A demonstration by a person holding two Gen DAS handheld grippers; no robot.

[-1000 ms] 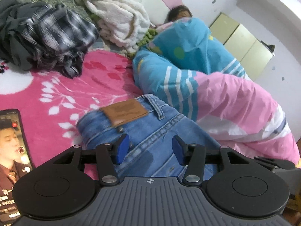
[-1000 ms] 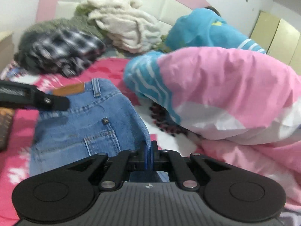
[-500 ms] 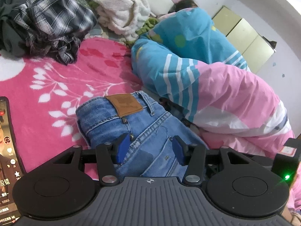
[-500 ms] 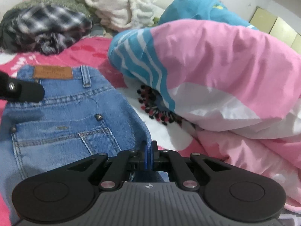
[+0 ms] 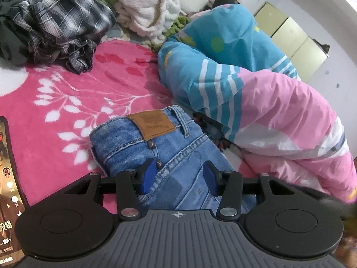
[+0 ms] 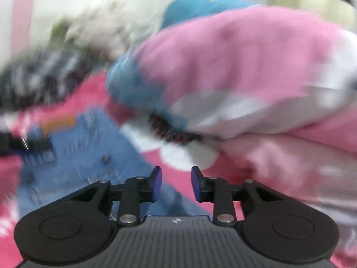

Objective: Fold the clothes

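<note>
Pink floral bed blanket (image 5: pixel 73 98) carries our folded jeans (image 5: pixel 169 156), beside the pink-and-blue quilt (image 5: pixel 256 102). Our left gripper (image 5: pixel 179 176) hovers over the denim, fingers wide apart, holding nothing; our right gripper (image 6: pixel 174 184), blurred, has fingers parted and empty

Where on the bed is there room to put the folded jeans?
The pink floral blanket lies bare between the jeans, the plaid shirt pile and the phone. It is crowded by the blue and pink quilt.
</note>
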